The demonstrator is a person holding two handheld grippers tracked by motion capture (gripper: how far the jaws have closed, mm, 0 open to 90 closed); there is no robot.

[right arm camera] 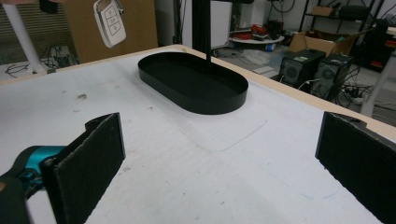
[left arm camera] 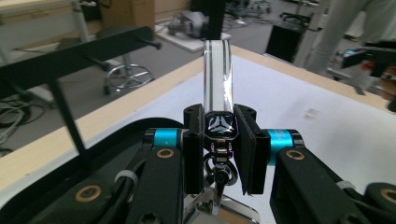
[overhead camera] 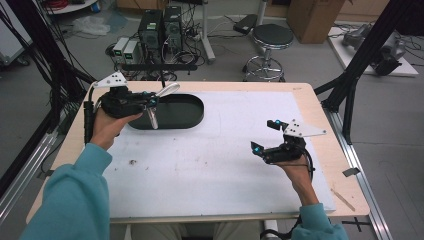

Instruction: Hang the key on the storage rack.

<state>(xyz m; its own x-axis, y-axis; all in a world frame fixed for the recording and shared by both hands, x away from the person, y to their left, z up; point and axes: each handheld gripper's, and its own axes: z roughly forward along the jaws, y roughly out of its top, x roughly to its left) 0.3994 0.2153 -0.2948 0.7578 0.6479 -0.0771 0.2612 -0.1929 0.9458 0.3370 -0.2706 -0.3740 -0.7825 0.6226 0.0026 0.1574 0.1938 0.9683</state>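
Left gripper, at the upper left of the high view, had its jaws pressed shut on a car key, gripping it near the ring end. In the left gripper view the key stood straight up the middle of the frame between the two pads, its silver-edged body rising away from the camera and its metal ring hanging below the grip. In the right gripper view the same key hung at the top left of the frame, buttons facing the camera.

An oval black tray lay just beside and below the held key, stretching to the right across the upper middle of the white mat. A thin black post rose from the tray; what it carried at the top could not be made out for certain, though a dark crossbar ran across the upper left of the left gripper view.

Right gripper hovered at the right middle of the high view with its jaws spread wide and nothing between them, well apart from the tray. The left gripper was by far the nearer to it. Any lowering of the key into the tray would probably have to clear the post, the one thing standing in the way.
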